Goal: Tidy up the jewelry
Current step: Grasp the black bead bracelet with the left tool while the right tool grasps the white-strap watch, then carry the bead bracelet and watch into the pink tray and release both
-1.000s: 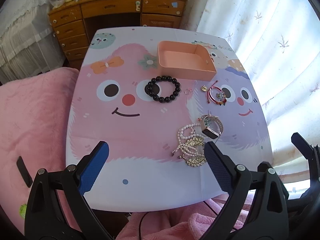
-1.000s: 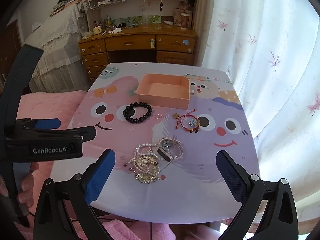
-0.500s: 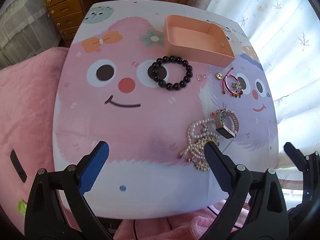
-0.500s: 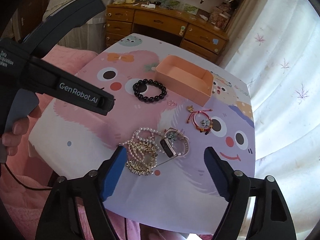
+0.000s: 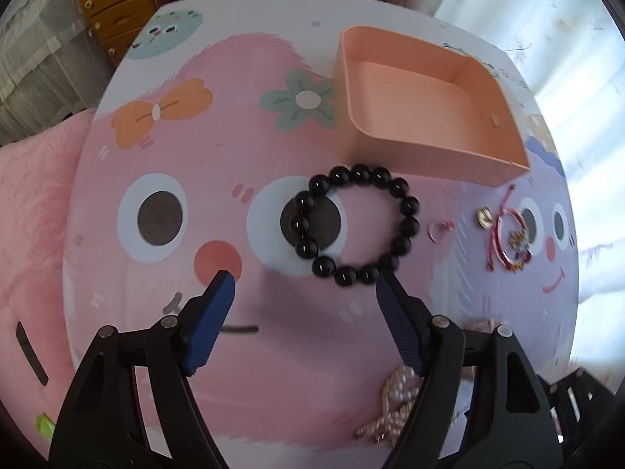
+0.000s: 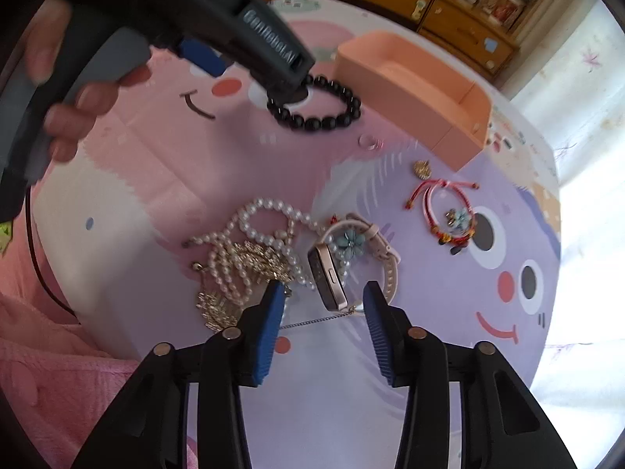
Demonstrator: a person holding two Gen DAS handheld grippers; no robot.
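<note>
Black glossy beads strung in a ring, the bead bracelet (image 5: 357, 226), lying flat on the pink cartoon tabletop (image 5: 156, 203) just near of the empty peach tray (image 5: 425, 156); likely hard, smooth and a bit slippery, light, stretchy on its cord, so best pinched across one side of the loop rather than over the whole ring. Left gripper (image 5: 306, 287) angled steeply down just near of it, jaws closing but with only bare tabletop between them, right pad at the near rim of the beads, whether touching hard to say. Rose-gold watch (image 6: 327, 275) with a stiff metal case and a pale band, standing on edge beside a tangle of pearl strands (image 6: 254, 246) and a gold filigree piece (image 6: 218, 305). Right gripper (image 6: 322, 299) low over the watch, jaws closing, case sitting in the gap yet not pressed by either pad. Case rigid and slick, better taken across its flat sides; pearls soft, snag-prone, liable to drag along. Thin silver chain (image 6: 316, 320) trailing beneath, fragile. Farther right, a red cord bracelet (image 6: 441, 211) with small charms, a gold charm (image 6: 422, 169) and a small ring (image 6: 369, 141), all tiny and fiddly to grasp.
</note>
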